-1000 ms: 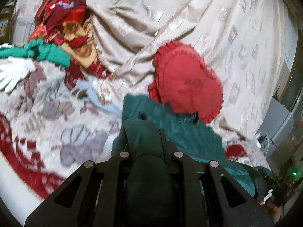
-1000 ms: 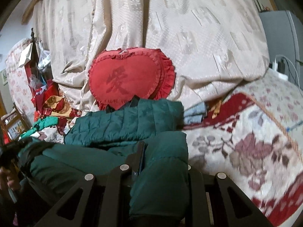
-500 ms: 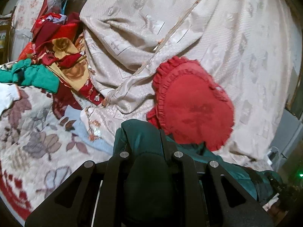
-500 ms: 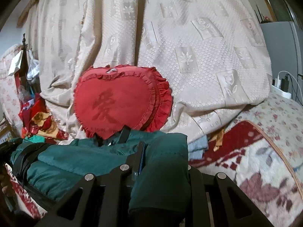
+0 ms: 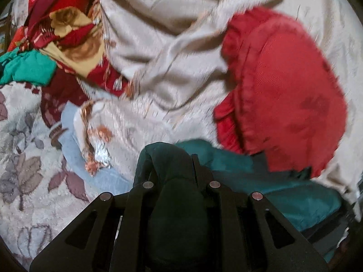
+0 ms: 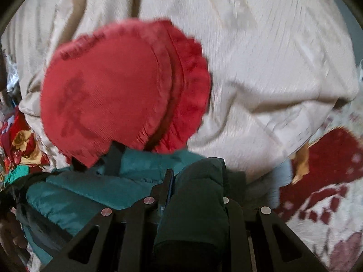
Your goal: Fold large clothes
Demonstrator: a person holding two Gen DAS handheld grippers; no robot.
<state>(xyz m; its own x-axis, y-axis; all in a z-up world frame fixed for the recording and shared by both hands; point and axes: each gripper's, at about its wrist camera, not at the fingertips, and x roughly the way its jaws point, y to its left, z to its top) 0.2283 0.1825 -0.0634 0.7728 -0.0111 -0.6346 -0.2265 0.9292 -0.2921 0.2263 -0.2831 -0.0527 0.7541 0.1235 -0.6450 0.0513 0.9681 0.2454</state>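
Observation:
A dark green quilted jacket (image 5: 283,195) stretches between both grippers over the bed. My left gripper (image 5: 174,165) is shut on one bunched end of the jacket, which fills the gap between the fingers. My right gripper (image 6: 197,176) is shut on the other end of the jacket (image 6: 90,195), whose padded body runs off to the left in the right wrist view. The jacket's far edge lies close against a red heart-shaped cushion (image 5: 290,95), also seen in the right wrist view (image 6: 109,95).
A beige patterned cover (image 5: 163,52) drapes behind the cushion (image 6: 261,56). A floral bedspread (image 5: 22,154) lies below. A heap of red, yellow and green cloth (image 5: 56,40) sits at the far left. A pale blue cloth (image 5: 74,140) lies on the bedspread.
Both grippers have carried the jacket forward, close up to the red cushion and the beige cover, which now fill the views. Both stay shut on the jacket.

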